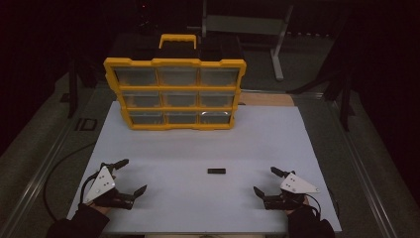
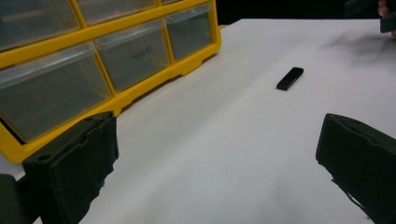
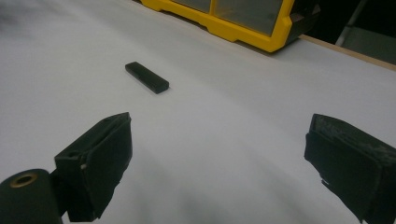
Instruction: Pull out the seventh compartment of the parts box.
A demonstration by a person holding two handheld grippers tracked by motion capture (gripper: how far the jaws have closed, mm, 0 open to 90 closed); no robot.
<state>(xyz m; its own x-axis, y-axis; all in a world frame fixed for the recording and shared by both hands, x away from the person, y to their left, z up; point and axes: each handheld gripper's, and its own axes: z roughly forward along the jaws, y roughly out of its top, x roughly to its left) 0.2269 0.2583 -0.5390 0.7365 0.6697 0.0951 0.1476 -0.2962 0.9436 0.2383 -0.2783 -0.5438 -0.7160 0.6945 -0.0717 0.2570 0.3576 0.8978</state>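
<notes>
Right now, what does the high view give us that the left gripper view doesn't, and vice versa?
High view alone: the organizer's yellow carry handle, all nine drawers, both grippers, left and right, fingers spread, and the metal stand behind. Left gripper view alone: a close look along its own fingers and a faint dark item inside one drawer. Both: the yellow organizer, the small black bar and the white table.

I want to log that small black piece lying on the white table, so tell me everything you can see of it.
The small black piece is a flat, slim rectangular bar with squared ends, matte and plastic-looking, with no markings I can make out. It lies flat on the white table, alone, in front of the yellow drawer organizer and roughly midway between the two open grippers. Nothing but the table touches it.
</notes>
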